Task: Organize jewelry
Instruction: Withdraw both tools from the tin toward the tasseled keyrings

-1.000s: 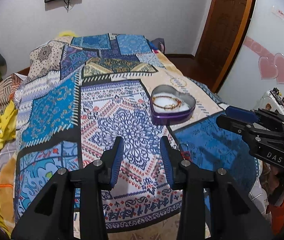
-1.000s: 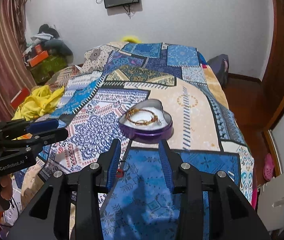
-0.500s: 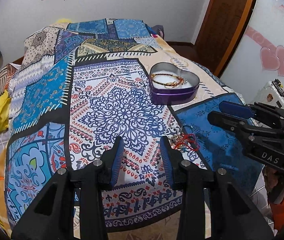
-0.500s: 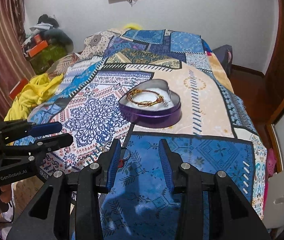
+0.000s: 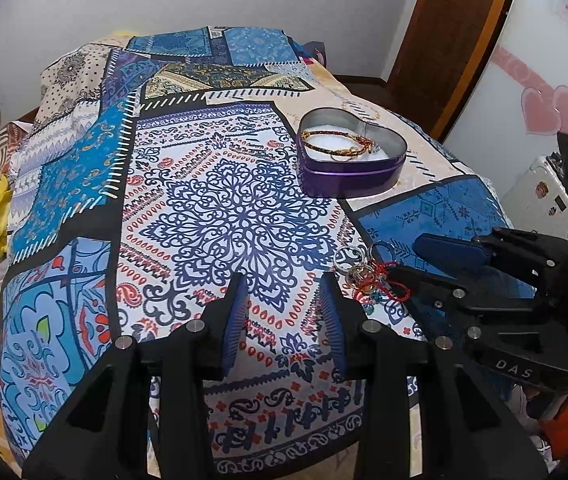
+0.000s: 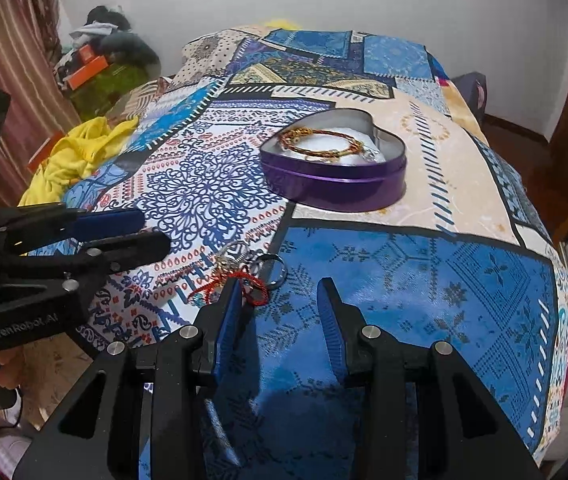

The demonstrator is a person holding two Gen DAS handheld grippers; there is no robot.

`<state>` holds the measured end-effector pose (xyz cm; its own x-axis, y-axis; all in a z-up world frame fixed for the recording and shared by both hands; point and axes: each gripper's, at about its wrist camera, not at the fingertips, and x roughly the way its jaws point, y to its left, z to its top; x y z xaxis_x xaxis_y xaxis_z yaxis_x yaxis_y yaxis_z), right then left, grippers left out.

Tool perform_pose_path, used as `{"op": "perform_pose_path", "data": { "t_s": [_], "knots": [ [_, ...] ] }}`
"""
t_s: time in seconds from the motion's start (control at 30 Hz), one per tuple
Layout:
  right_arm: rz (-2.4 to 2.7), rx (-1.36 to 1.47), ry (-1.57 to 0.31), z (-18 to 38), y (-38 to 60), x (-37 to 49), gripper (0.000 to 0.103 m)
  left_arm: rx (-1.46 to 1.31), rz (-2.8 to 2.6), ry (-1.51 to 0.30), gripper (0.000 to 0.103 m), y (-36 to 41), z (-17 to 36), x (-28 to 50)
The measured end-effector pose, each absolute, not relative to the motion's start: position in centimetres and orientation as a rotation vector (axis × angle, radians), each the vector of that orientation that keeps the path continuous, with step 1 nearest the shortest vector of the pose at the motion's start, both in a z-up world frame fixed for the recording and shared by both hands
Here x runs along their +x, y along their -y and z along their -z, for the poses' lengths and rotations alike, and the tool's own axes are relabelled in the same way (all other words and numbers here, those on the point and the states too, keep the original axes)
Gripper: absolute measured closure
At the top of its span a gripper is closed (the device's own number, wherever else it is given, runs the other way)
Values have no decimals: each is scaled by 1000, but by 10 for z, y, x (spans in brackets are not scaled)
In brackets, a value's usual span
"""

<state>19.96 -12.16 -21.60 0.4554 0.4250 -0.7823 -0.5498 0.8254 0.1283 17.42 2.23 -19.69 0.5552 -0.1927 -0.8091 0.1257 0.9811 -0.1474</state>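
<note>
A purple heart-shaped tin (image 5: 352,178) sits on the patterned bedspread and holds gold-and-red bracelets (image 5: 338,145) on a white lining; the right wrist view shows the tin (image 6: 336,184) and the bracelets (image 6: 320,146) too. A small pile of rings and red string jewelry (image 5: 368,276) lies on the cloth nearer me, and shows in the right wrist view (image 6: 240,272). My left gripper (image 5: 284,292) is open and empty, just left of the pile. My right gripper (image 6: 278,294) is open and empty, its left finger right beside the red string.
The bed (image 5: 84,184) fills both views, its near edge below the grippers. Yellow cloth (image 6: 72,156) lies off the bed's left side. A wooden door (image 5: 452,32) and a white wall with pink hearts (image 5: 552,112) stand to the right.
Both grippers have moved forward and lower over the bed toward the jewelry pile and the tin. Both have stayed open and empty.
</note>
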Motion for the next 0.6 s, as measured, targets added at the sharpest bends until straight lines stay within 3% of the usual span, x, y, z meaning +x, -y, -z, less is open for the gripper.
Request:
{"op": "perform_pose_path", "data": {
  "t_s": [0.6],
  "knots": [
    [-611, -218, -893, 220, 107, 204, 67, -88, 183, -970, 66, -26, 202, 180]
  ]
}}
